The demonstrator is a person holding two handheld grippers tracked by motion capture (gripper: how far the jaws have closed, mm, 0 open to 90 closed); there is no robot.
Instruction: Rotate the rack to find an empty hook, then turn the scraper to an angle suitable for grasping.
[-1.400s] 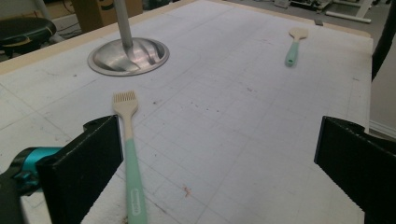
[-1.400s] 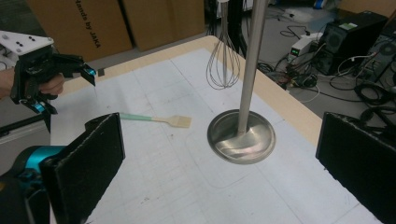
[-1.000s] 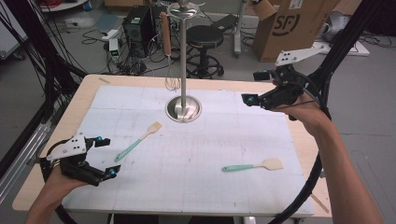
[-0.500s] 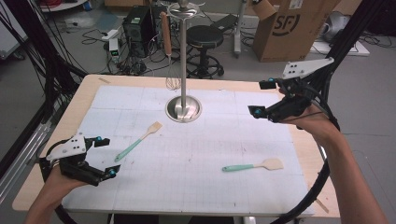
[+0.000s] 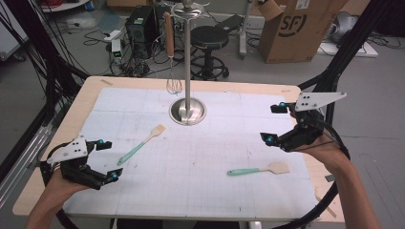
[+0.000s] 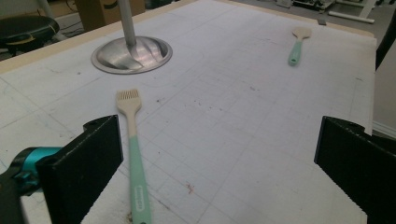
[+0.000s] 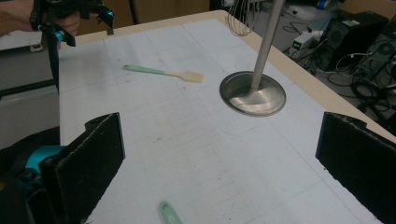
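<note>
Brush (image 5: 141,145), mint-handled with pale bristles, is seen lying flat on the white gridded mat (image 5: 200,186), just beside the left gripper (image 5: 106,159) and ahead of it; in the left gripper view the brush (image 6: 134,163) lies just inside the left jaw, untouched. The jaws of that gripper are held wide apart and nothing is gripped. At the far middle of the mat a steel stand (image 5: 187,62) is set on its round base, and a whisk (image 5: 172,52) is hung from it. Nearer the right side a mint-handled spatula (image 5: 258,168) is laid flat, below the right gripper (image 5: 276,123), which is raised over the mat's right edge with jaws spread wide and empty.
</note>
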